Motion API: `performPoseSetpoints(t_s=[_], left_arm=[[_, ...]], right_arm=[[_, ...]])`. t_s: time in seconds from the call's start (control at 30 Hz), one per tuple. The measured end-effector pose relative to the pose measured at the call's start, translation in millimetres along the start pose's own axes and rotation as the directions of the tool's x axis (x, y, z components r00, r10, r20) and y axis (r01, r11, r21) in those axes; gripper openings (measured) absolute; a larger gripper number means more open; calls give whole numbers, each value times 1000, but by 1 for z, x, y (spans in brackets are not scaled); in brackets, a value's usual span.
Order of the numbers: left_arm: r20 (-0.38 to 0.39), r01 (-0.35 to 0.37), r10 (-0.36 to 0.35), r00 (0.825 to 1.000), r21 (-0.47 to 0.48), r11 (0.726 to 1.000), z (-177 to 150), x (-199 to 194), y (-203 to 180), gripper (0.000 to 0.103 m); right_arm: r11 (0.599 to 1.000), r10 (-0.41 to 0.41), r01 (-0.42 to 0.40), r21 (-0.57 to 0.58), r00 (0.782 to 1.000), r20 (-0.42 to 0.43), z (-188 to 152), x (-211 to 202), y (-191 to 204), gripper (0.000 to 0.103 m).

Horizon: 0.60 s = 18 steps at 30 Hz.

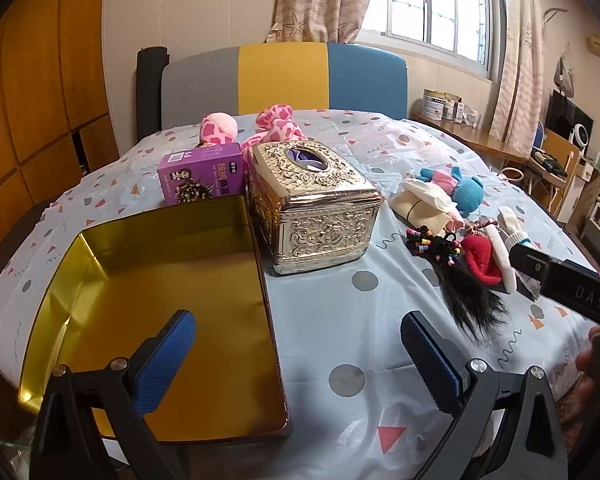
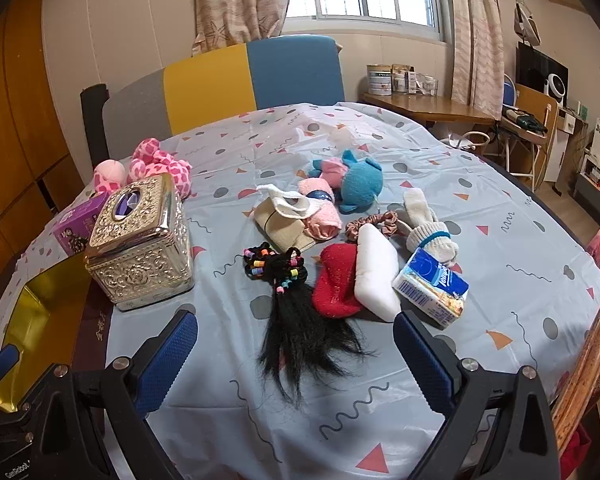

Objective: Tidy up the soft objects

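A pile of soft things lies on the table: a black hairpiece (image 2: pixel 300 328) with coloured beads, a red plush piece (image 2: pixel 336 284), a white pad (image 2: pixel 376 272), a tissue pack (image 2: pixel 432 288), a white glove (image 2: pixel 428 224), a pink scrunchie (image 2: pixel 376 222), a blue plush toy (image 2: pixel 360 184) and a beige pouch (image 2: pixel 284 224). An empty gold tin (image 1: pixel 172 304) sits at the left. My left gripper (image 1: pixel 296 356) hovers open over the tin's right edge. My right gripper (image 2: pixel 296 356) is open, just short of the hairpiece (image 1: pixel 468 292).
An ornate metal tissue box (image 1: pixel 316 204) stands beside the tin, with a purple carton (image 1: pixel 200 172) and a pink spotted plush (image 1: pixel 276 124) behind. A chair back (image 1: pixel 284 76) stands at the far edge. A patterned cloth (image 2: pixel 500 208) covers the table.
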<state>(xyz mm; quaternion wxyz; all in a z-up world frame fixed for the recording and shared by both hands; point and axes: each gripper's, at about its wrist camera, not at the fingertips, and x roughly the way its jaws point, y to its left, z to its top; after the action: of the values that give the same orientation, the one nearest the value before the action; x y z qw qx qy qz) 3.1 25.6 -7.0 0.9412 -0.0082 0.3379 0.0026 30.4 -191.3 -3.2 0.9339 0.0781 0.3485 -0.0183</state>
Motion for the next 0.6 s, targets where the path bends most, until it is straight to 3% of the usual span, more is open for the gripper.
performPoseSetpoints(t_s=[0.6], left_arm=[[-17,1,0,1000,42,999,0,5,-12,103]], right_arm=[[996,-27,24,80,999,34,17,-5,-36,100]])
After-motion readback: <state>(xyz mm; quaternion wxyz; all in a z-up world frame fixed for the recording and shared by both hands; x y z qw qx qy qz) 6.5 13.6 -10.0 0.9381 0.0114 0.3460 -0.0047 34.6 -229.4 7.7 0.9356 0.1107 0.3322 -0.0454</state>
